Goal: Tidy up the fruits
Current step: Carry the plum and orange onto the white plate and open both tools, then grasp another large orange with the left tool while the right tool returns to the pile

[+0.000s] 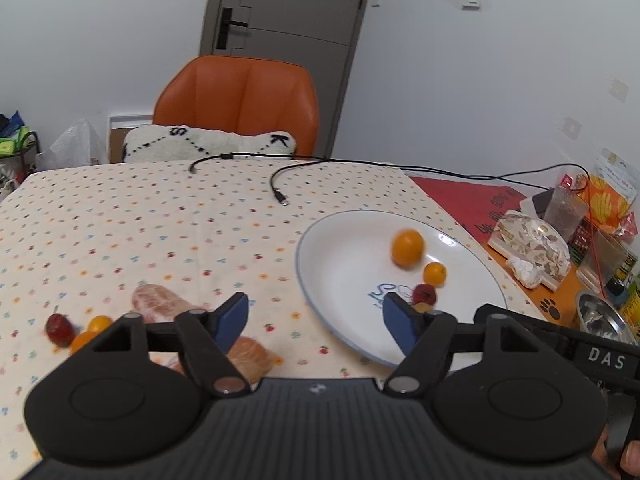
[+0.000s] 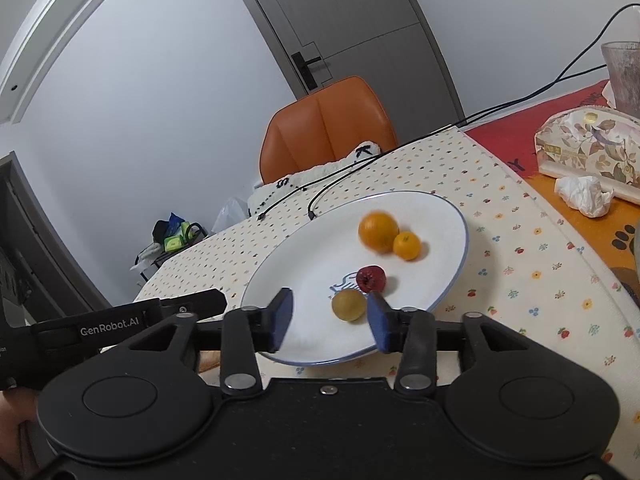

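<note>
Fruit on a white plate (image 2: pixel 448 216)

Two oranges (image 2: pixel 378 231) beyond the right gripper (image 2: pixel 330 318); a red fruit (image 2: pixel 370 278) and a yellow-green one (image 2: pixel 349 304) nearer it.

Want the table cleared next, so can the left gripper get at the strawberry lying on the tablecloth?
Probably yes: the left gripper is open and empty, and the strawberry lies uncovered on the cloth, beside small orange fruits.

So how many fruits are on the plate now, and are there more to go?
Four sit on the white plate: big orange, small orange, red fruit, yellow-green fruit. Both hand-held grippers, left and right, are open and empty. Left on the tablecloth: strawberry, small orange fruits, peeled pieces.
</note>
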`<state>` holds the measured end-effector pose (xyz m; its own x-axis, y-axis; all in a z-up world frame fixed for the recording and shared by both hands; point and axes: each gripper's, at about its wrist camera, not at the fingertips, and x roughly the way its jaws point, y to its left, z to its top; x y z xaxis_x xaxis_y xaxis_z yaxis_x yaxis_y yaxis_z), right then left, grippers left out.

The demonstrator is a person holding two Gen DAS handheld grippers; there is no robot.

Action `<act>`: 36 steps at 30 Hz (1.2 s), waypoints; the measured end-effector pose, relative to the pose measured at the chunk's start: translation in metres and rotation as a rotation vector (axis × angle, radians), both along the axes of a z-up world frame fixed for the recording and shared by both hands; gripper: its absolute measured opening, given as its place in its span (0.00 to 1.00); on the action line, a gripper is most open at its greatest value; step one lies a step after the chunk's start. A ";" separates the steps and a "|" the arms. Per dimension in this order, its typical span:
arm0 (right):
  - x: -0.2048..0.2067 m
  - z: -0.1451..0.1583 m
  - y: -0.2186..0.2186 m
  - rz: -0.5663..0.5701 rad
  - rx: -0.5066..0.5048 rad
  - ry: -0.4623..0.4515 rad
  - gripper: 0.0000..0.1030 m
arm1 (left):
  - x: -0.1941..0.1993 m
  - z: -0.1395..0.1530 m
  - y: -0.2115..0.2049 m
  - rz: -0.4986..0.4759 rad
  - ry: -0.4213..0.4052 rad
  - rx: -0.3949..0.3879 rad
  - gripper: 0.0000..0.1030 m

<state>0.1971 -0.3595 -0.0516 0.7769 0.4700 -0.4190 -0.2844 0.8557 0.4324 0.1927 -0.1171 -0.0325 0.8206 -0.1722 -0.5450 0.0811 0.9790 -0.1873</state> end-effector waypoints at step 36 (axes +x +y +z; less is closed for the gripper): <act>-0.046 0.038 0.080 0.008 -0.086 -0.121 1.00 | -0.074 0.004 0.123 0.226 0.026 -0.050 0.83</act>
<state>0.1512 -0.2794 -0.0132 0.8207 0.4429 -0.3610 -0.3372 0.8854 0.3199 0.1188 0.0063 -0.0287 0.8269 -0.0128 -0.5622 -0.1448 0.9612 -0.2349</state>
